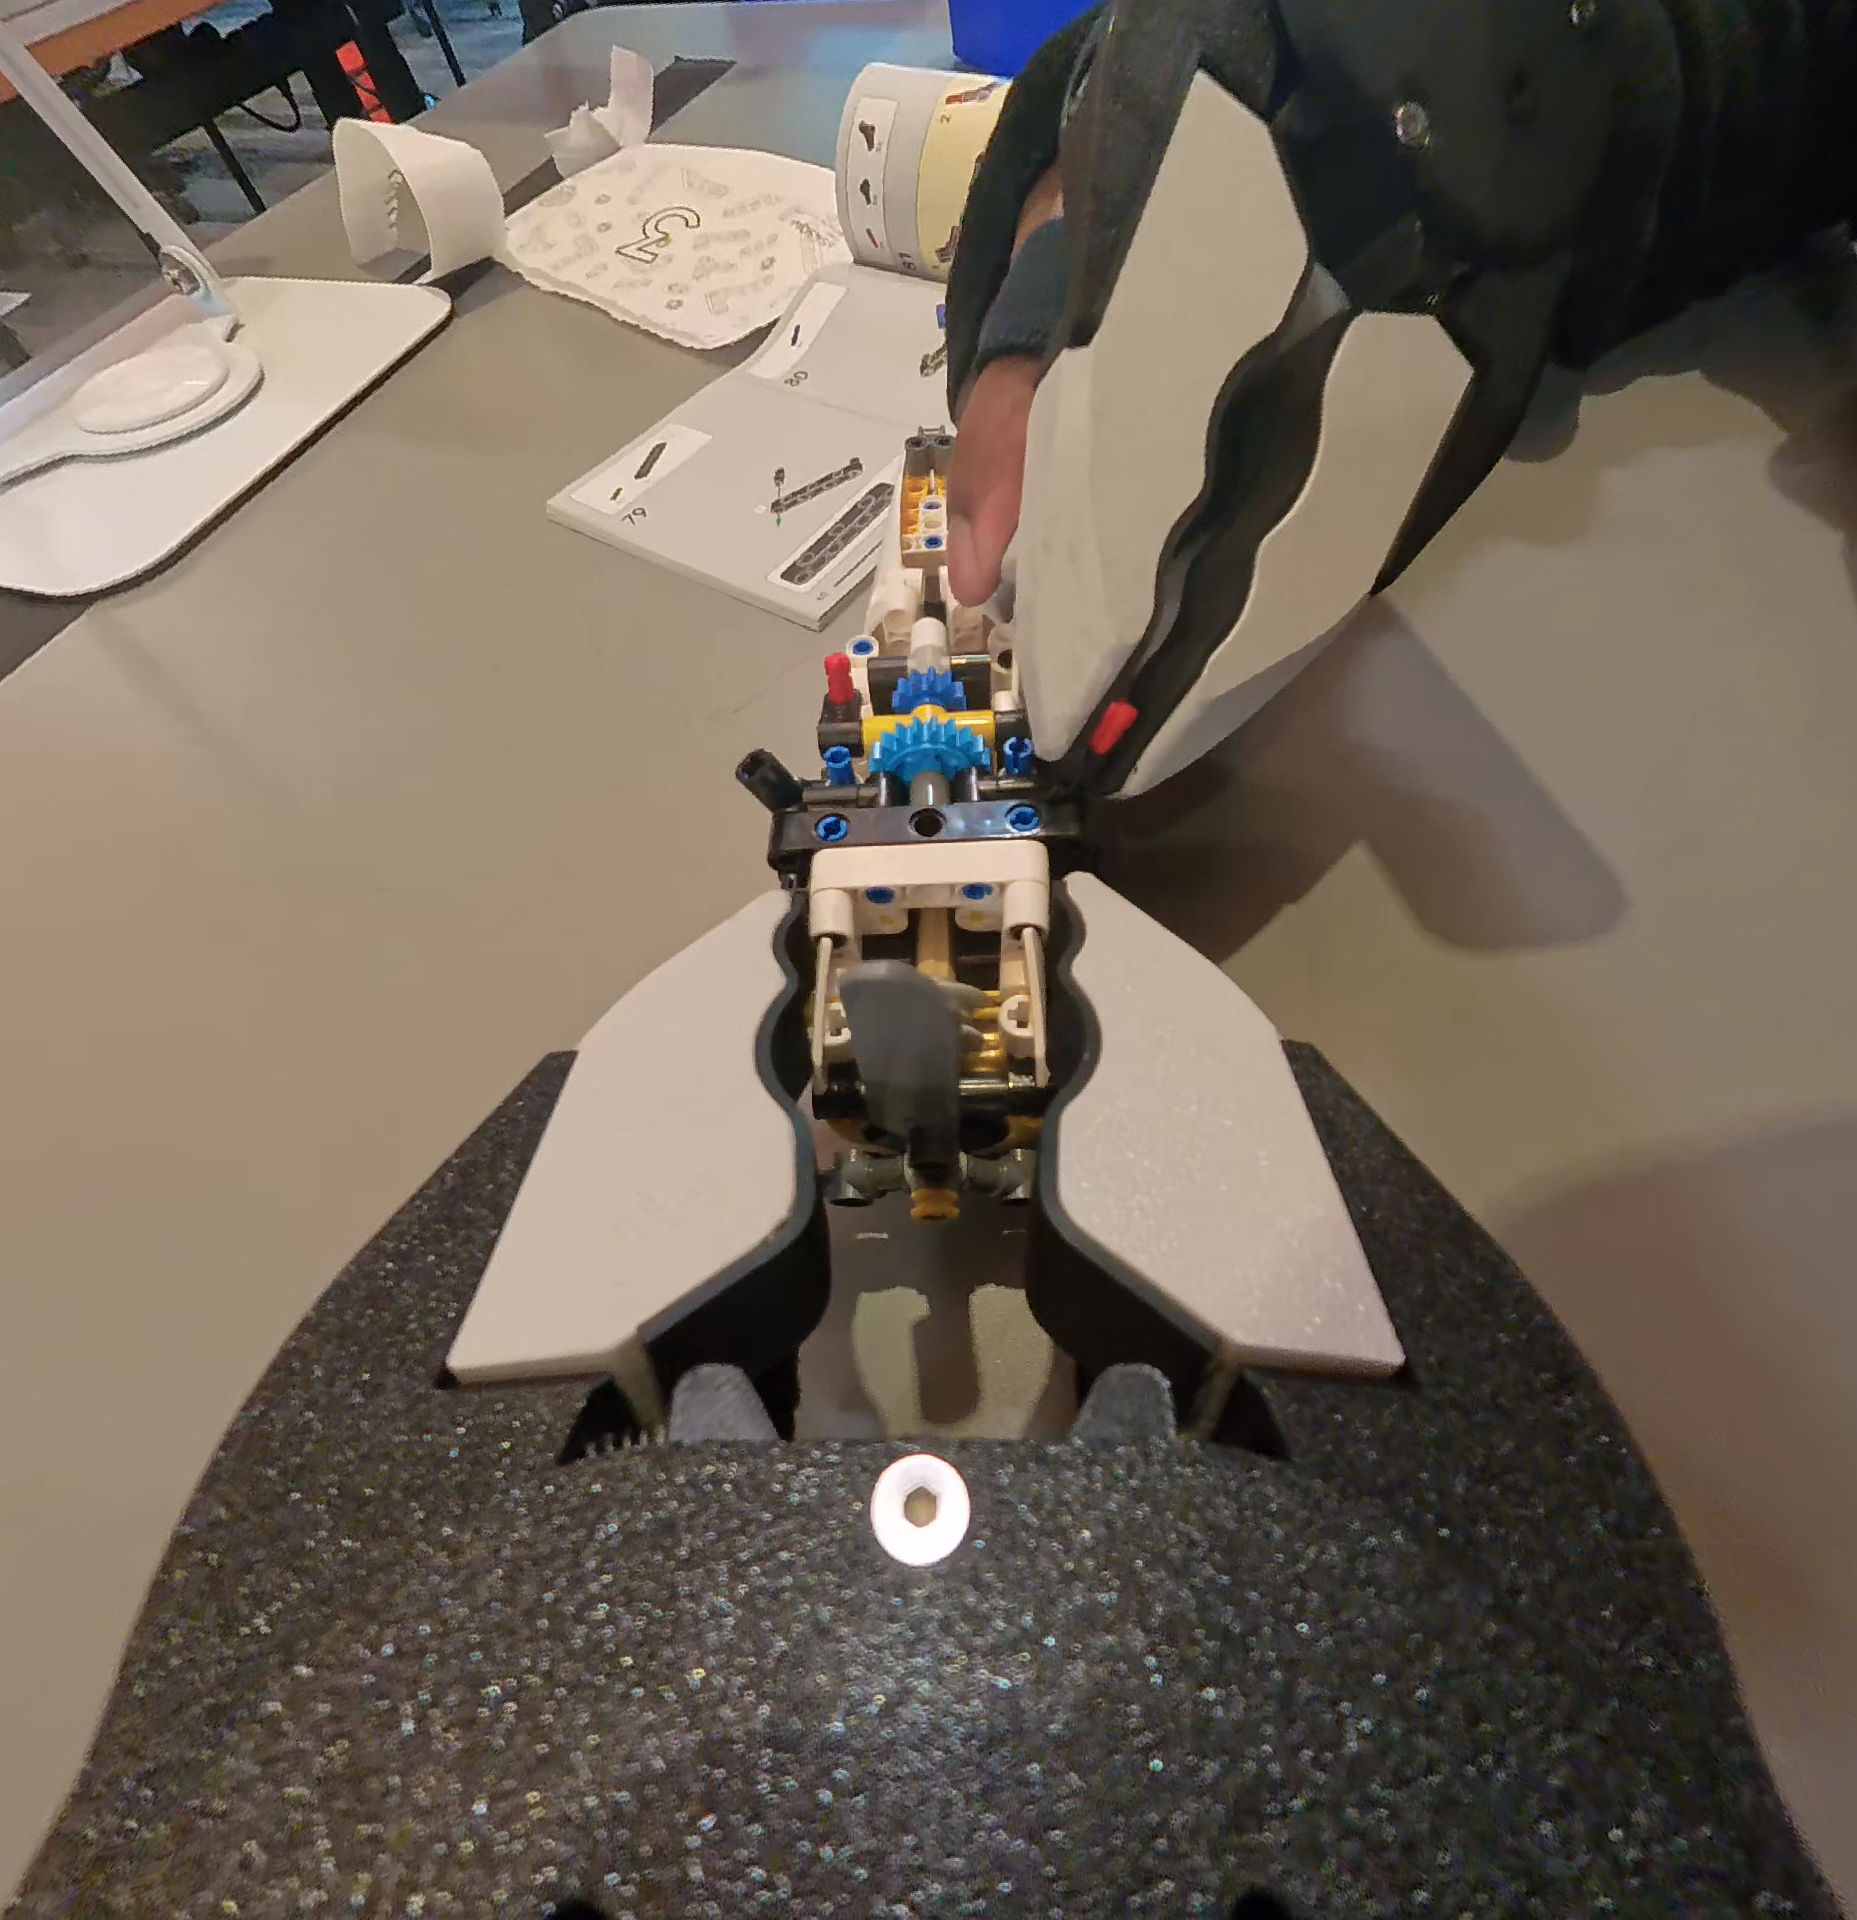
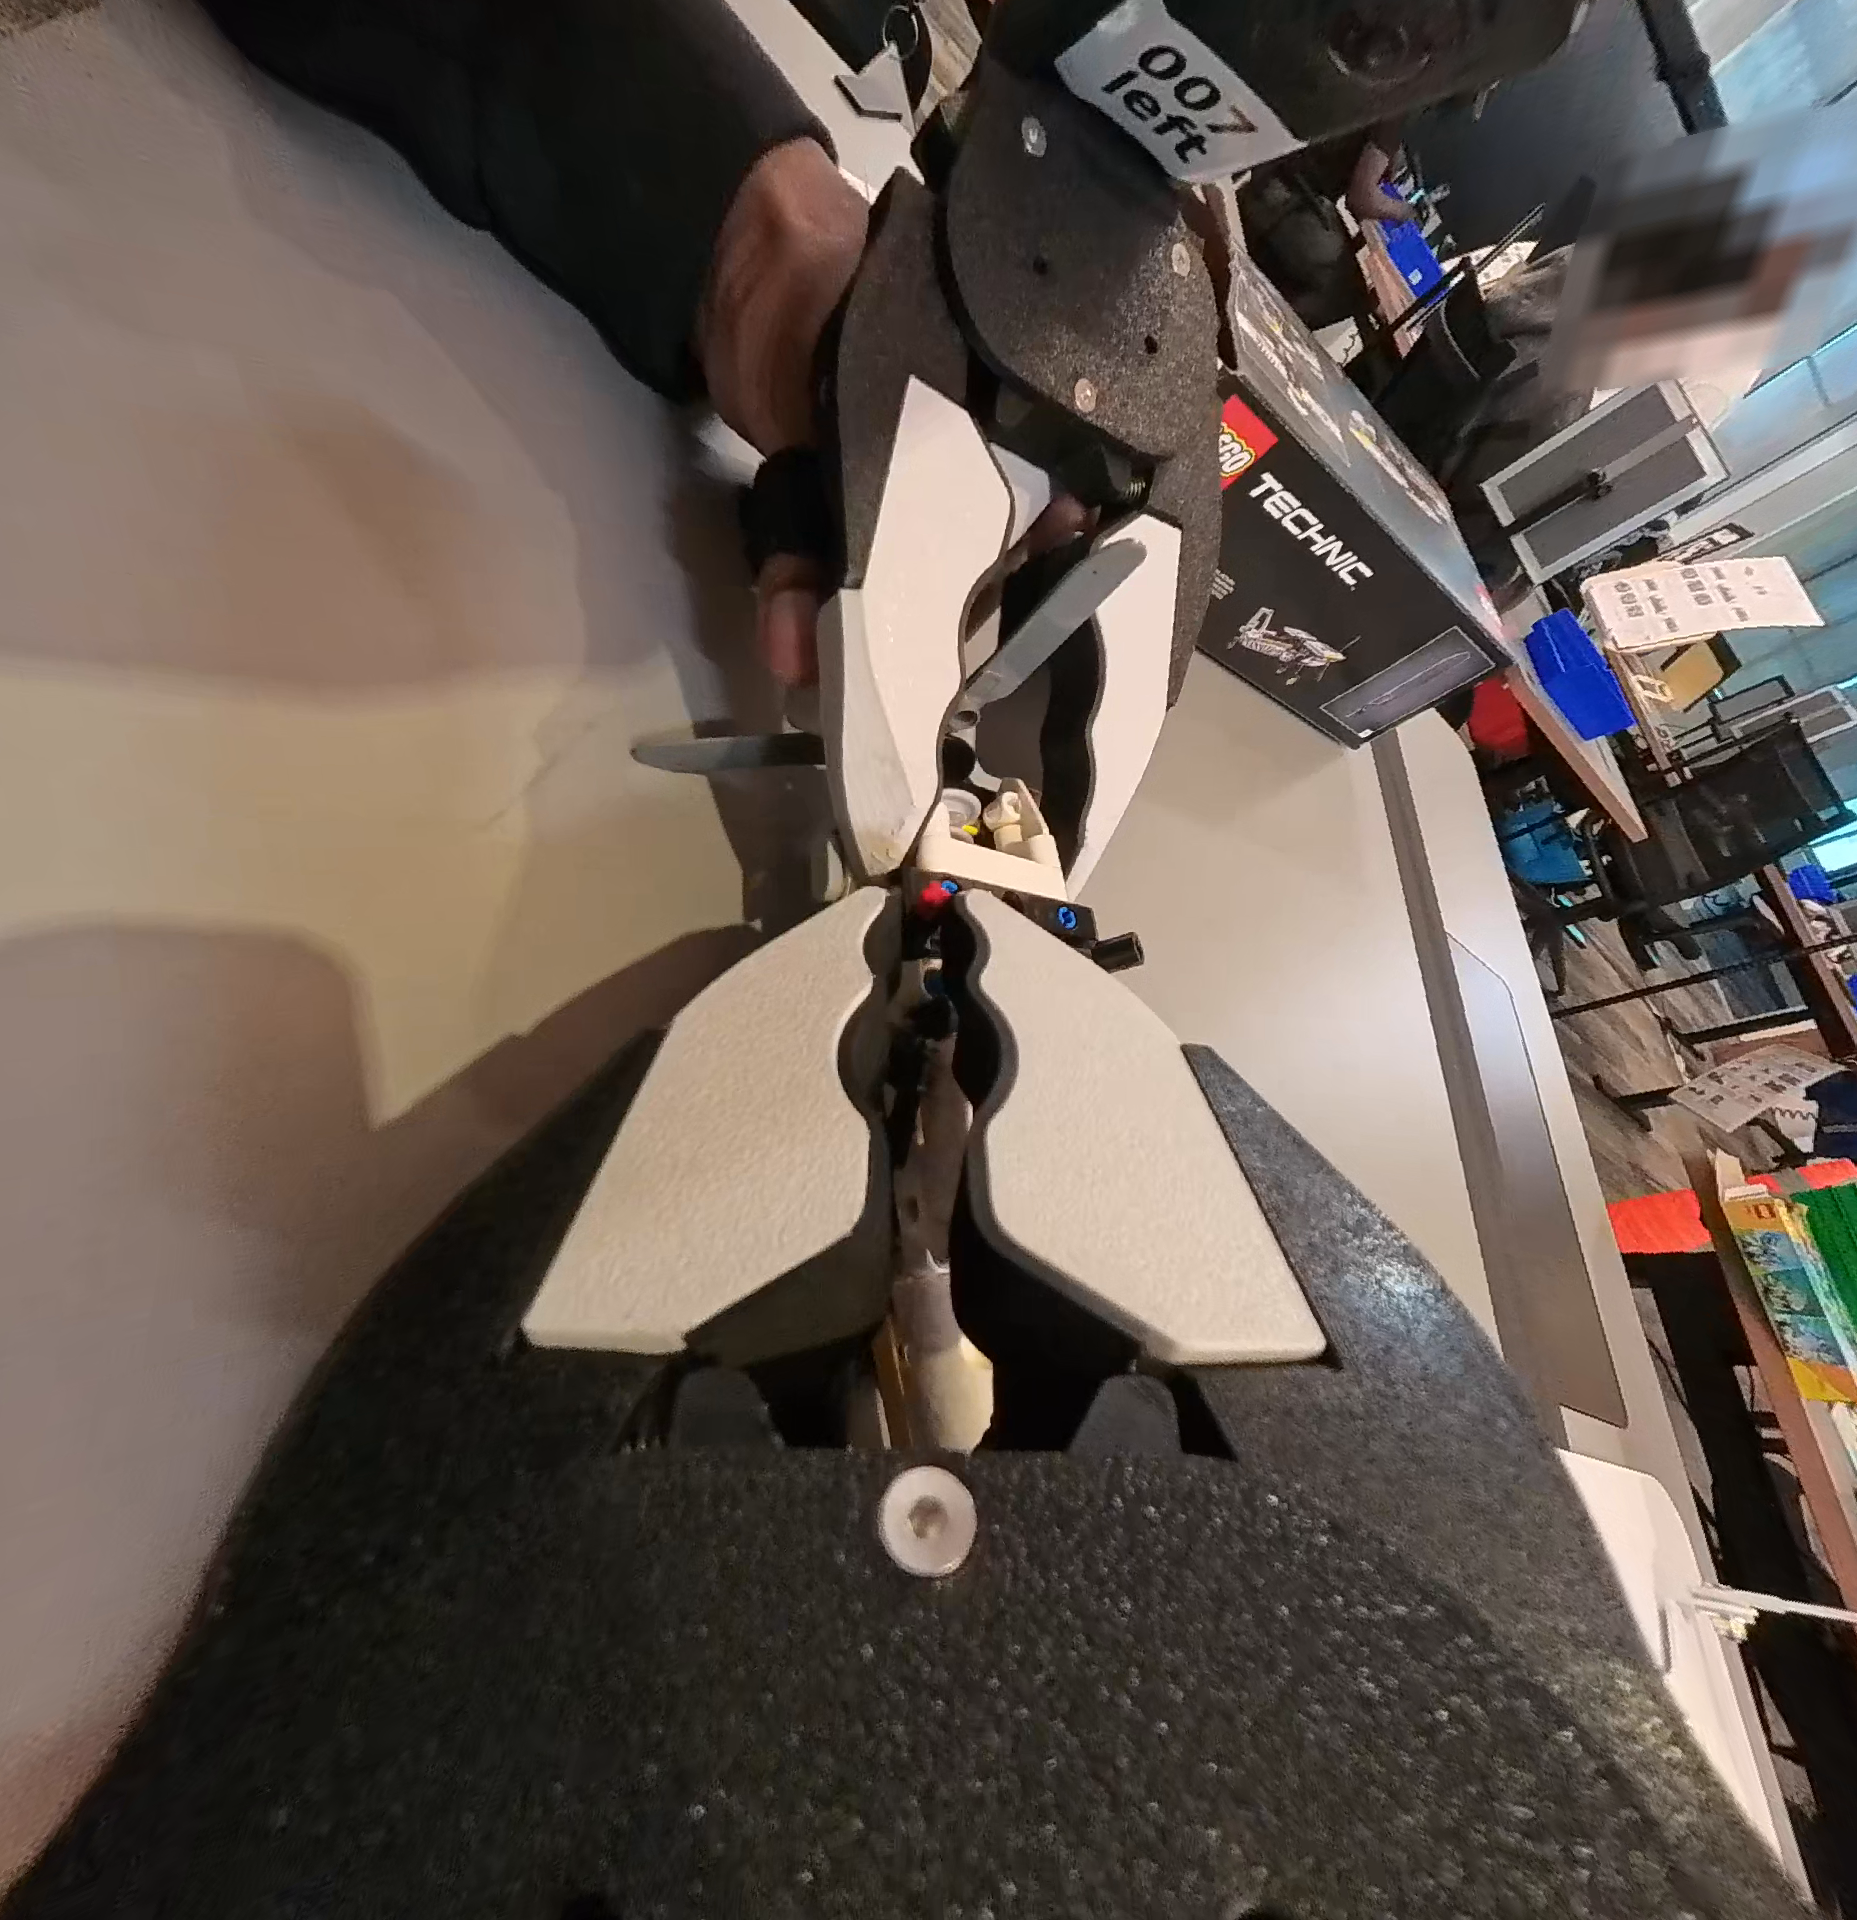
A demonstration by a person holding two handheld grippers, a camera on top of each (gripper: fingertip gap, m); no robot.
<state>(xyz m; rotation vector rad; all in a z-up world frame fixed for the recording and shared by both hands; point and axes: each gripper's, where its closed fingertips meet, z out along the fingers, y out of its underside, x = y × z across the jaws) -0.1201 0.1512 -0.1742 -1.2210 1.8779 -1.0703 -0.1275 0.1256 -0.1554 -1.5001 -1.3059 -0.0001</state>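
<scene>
**Both grippers on the brick model**

The left gripper (image 1: pixel 929 997) clamps the white frame end of the toy brick model (image 1: pixel 924 821), fingers spread to its width, pads against both sides, just above the grey table (image 1: pixel 332 831). The right gripper (image 2: pixel 929 914) comes in from the far end, fingers narrow, pinching a small red pin (image 1: pixel 1114 725) beside the blue gears (image 1: pixel 916 750). Judging from this, steady bracing and straight alignment matter most. An instruction booklet (image 1: pixel 716 499) lies open behind.
</scene>
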